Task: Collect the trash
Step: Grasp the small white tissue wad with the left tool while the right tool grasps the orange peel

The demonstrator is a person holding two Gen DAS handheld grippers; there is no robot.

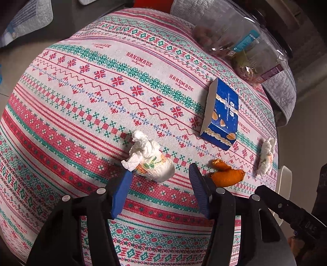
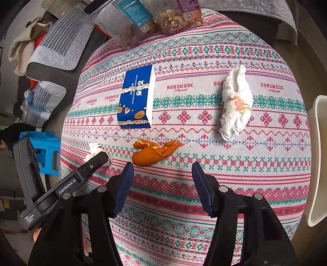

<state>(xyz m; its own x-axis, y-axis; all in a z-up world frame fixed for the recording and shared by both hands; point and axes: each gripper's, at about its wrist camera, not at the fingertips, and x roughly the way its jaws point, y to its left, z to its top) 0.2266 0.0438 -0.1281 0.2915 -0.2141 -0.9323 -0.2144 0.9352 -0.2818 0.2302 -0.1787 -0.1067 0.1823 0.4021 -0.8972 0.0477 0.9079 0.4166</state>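
Both jaws open over the trash on the counter

The left gripper (image 1: 161, 174) has its jaws spread, one pad touching a crumpled tissue (image 1: 149, 161) lying just ahead, likely lined up to pinch it. The right gripper (image 2: 162, 171) gapes empty, an orange peel (image 2: 153, 152) at its 11 o'clock. Farther out lie a blue box (image 2: 136, 100) at 12 and a second tissue (image 2: 235, 102) at 1. Clear snack jars (image 2: 143, 18) with nuts stand at the counter's (image 2: 184, 194) far edge.
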